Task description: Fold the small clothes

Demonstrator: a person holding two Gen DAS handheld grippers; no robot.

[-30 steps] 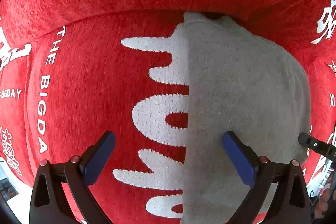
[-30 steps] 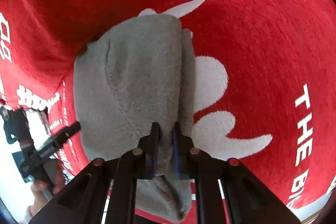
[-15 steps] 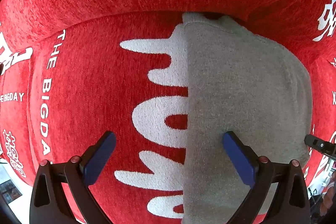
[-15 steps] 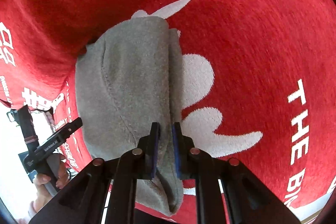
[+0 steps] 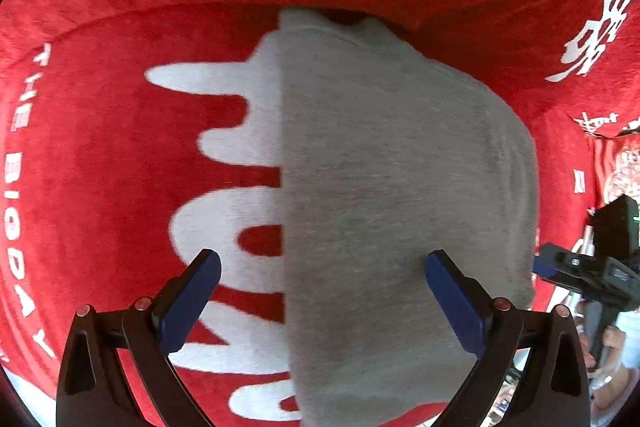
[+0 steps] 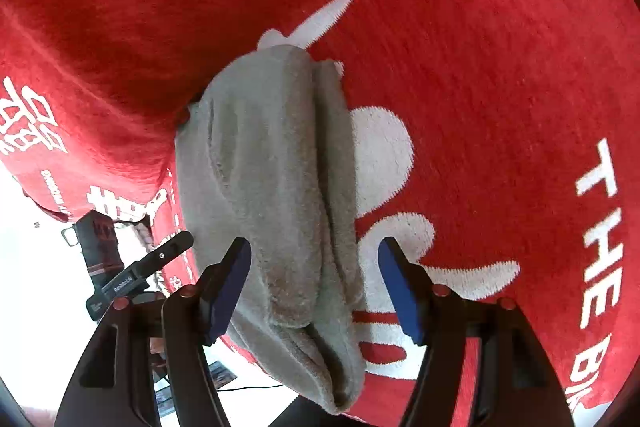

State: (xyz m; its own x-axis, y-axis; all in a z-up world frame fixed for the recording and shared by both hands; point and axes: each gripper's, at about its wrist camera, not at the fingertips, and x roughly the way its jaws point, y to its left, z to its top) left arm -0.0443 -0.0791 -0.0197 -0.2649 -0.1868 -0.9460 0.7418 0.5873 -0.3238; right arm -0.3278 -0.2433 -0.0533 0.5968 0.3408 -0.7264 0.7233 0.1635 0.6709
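Grey garment (image 5: 392,195) lies folded on a red blanket (image 5: 120,155) with white lettering and shapes. Its straight left edge runs top to bottom across the white pattern; its far end reaches the crease where the blanket rises into a back cushion.

Left gripper (image 5: 320,295): jaws spread wide, nothing between the blue pads (image 5: 192,303). Left pad sits over the white lettering, right pad over the grey cloth. Contact with the fabric cannot be judged from this view.

Right gripper (image 6: 316,287): jaws also wide apart, holding nothing. From this side the garment (image 6: 276,195) shows as a stack of soft layers, folds running lengthwise, its near end hanging over the blanket's front edge. The stack passes between the two blue pads (image 6: 230,285); the left pad is just beside the cloth, the right pad sits apart from it over a white shape on the blanket (image 6: 500,75).

The other gripper's black body (image 6: 140,271) shows at lower left in the right wrist view; likewise, a black tool body (image 5: 588,267) shows at the right edge of the left wrist view.
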